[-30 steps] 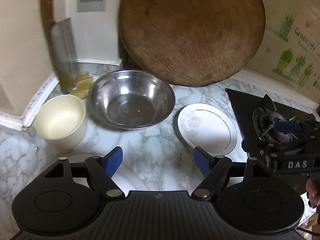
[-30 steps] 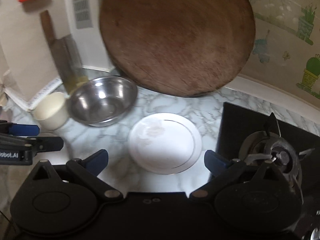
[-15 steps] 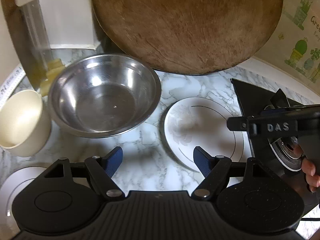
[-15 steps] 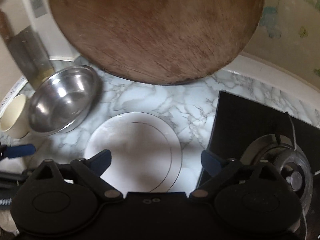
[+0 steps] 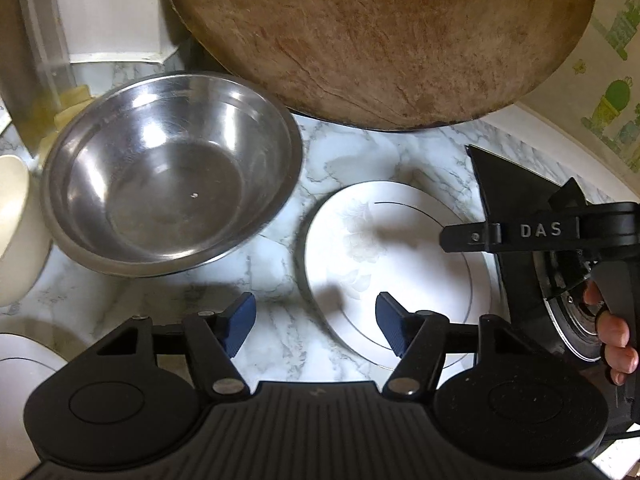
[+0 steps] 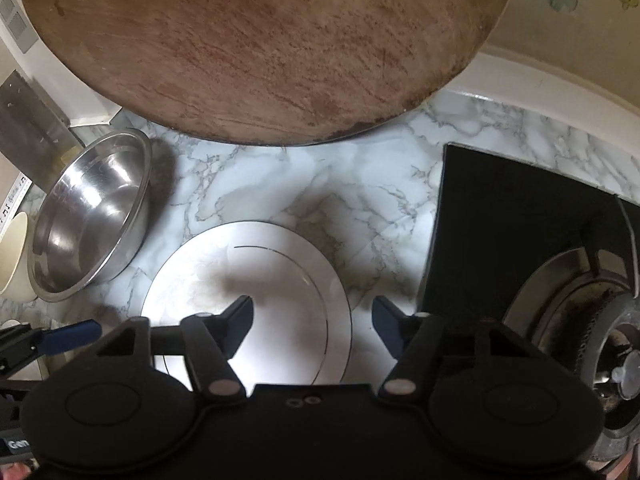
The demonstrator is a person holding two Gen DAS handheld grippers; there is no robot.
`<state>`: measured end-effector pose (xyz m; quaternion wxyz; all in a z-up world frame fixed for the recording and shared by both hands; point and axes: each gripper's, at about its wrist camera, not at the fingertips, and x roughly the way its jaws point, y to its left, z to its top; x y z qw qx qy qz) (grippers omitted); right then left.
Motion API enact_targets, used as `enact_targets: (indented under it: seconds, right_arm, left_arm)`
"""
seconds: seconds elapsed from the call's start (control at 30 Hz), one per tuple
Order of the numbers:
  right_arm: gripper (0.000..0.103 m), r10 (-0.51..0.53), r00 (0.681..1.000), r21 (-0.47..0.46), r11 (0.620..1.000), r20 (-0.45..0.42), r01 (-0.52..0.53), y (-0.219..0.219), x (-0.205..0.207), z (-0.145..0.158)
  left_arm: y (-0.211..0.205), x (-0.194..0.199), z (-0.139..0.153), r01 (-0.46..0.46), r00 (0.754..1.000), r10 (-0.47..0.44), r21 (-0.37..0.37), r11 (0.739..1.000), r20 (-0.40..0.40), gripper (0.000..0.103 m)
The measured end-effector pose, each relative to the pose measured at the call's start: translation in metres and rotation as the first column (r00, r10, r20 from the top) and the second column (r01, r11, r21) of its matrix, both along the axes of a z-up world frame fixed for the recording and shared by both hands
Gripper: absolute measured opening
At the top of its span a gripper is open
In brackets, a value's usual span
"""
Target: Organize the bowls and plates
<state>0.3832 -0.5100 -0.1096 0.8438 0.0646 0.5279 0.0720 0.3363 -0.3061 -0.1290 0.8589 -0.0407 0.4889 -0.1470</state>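
Our right claw (image 6: pixel 312 322) hangs part-open, its jaws just narrowing, straddling the rim of the white round gold-ringed plate (image 6: pixel 280 280) flat on the marble worktop (image 6: pixel 304 184). We should slip one pad beneath that rim before squeezing. Our left claw (image 5: pixel 316 326), also narrowing, holds nothing.

This is a home kitchen. A marble-patterned countertop (image 6: pixel 280 184) fills the middle of both views, with a black gas hob (image 6: pixel 520 216) and its burner (image 6: pixel 592 320) at the right edge. A large round wooden chopping board (image 5: pixel 380 36) leans against the wall across the top. At the left stand a stainless steel bowl (image 5: pixel 172 172) and a cleaver (image 6: pixel 28 120). A white plate (image 6: pixel 256 280) lies at lower centre, and cactus wall stickers (image 5: pixel 612 108) show at upper right.
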Motion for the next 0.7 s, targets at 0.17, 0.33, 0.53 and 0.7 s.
enact_targets:
  seconds: [0.17,0.33,0.53,0.7]
  right_arm:
    - [0.063,-0.003,1.0,0.002,1.0,-0.005,0.003,-0.003,0.001,-0.003]
    - [0.059,-0.017,1.0,0.031,0.999,-0.016,0.017,-0.009,0.002,-0.006]
    - [0.047,-0.021,0.999,0.052,0.998,-0.03,0.023,-0.012,0.001,-0.008]
    - [0.035,-0.013,0.999,0.062,0.998,-0.038,0.015,-0.012,-0.001,-0.008]
  left_arm:
    - [-0.001,0.002,-0.002,-0.014,1.0,0.014,-0.005,1.0,-0.002,0.065]
    - [0.0,0.008,-0.009,-0.026,0.999,0.024,-0.04,0.999,-0.045,0.065]
    - [0.002,0.012,-0.019,-0.057,0.994,0.051,-0.07,0.996,-0.093,0.044]
    - [0.004,0.016,-0.023,-0.066,0.991,0.052,-0.111,0.992,-0.121,0.027]
